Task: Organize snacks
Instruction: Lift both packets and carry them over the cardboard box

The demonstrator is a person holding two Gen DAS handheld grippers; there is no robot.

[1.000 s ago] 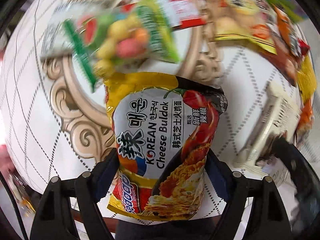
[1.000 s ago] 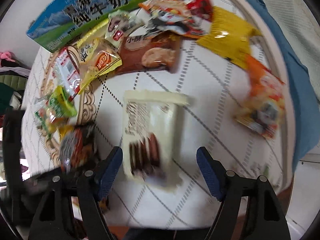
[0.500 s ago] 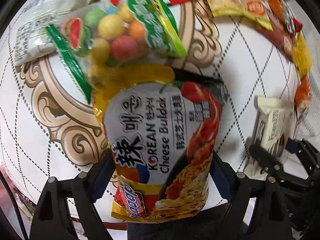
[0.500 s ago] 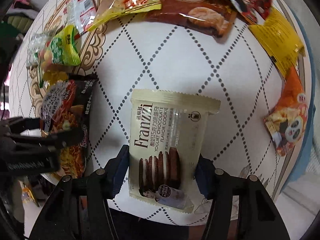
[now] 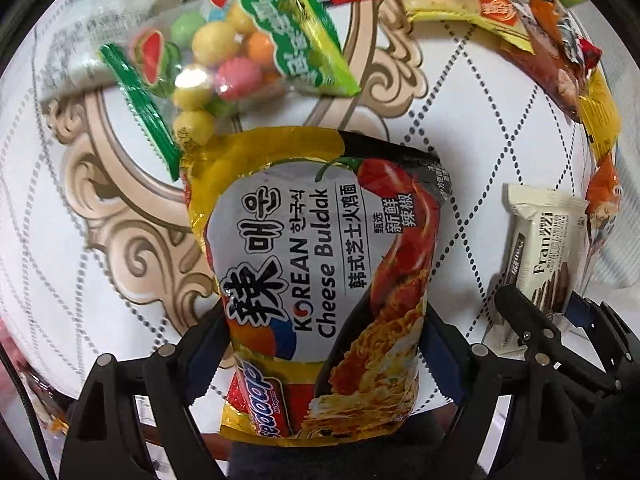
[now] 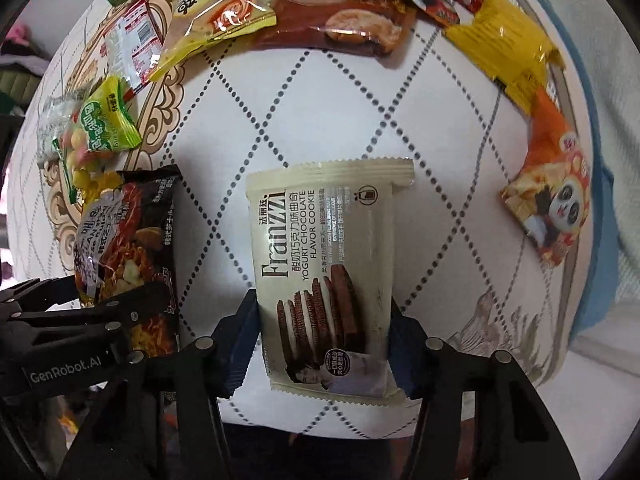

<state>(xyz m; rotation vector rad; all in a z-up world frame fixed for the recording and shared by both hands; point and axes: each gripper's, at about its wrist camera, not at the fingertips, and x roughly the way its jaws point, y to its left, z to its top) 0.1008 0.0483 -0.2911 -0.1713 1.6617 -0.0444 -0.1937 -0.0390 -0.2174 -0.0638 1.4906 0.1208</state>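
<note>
Gripping two packs at once, near the surface (image 6: 328,92) front edge. L gripper (image 5: 324,344): fingers closed onto the noodle pack (image 5: 320,276), sides pinched. R gripper (image 6: 324,340): fingers closed onto the cookie pack (image 6: 324,264). Both packs sit low over the surface; contact w/ it can't be told. Candy bag (image 5: 224,60) touches the noodle pack's far end; other snacks line the far edge and R edge. Step, prob.: carry phase. Next: steady grip, move each pack to its group w/o snagging neighbours.
</note>
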